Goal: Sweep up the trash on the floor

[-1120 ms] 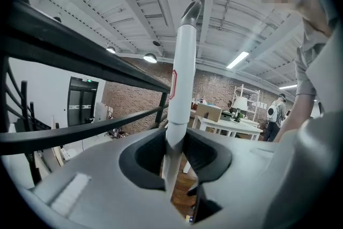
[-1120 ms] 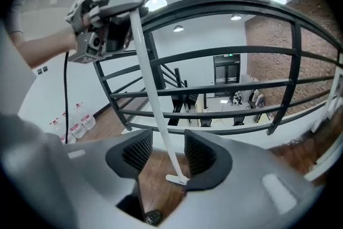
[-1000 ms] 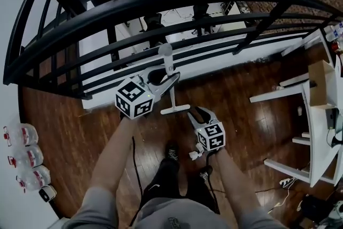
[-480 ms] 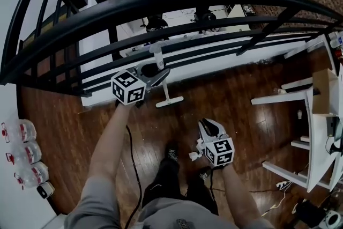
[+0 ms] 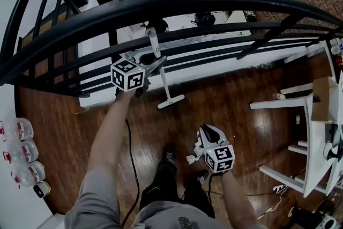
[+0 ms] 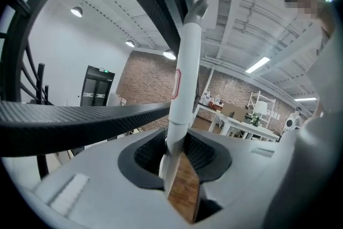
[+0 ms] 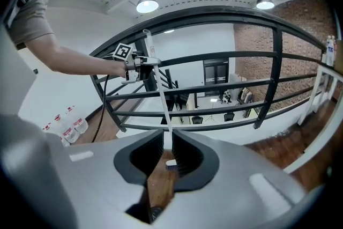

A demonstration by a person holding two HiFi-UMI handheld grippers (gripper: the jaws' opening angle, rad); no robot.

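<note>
A white broom handle [image 5: 159, 71] stands nearly upright by the railing, and its flat head [image 5: 171, 101] rests on the dark wood floor. My left gripper [image 5: 154, 63] is shut on the handle high up. In the left gripper view the handle [image 6: 182, 88] runs up from between the pads. My right gripper [image 5: 202, 131] hangs lower, near the person's shoes, apart from the broom. Its jaws have just been closing. They now stand a narrow gap apart with nothing between them [image 7: 167, 148]. The broom [image 7: 158, 88] shows far off beyond that gap. I see no trash.
A curved black railing [image 5: 177, 0] runs across in front, with an open lower level beyond it. Water bottles [image 5: 21, 150] stand at the left wall. White tables [image 5: 300, 99] are at the right. A black cable [image 5: 131, 153] trails on the floor by the person's legs.
My left gripper has carried the broom toward the railing and to the left. The distance between the two grippers has grown, and the right one now sits lower in the view.
</note>
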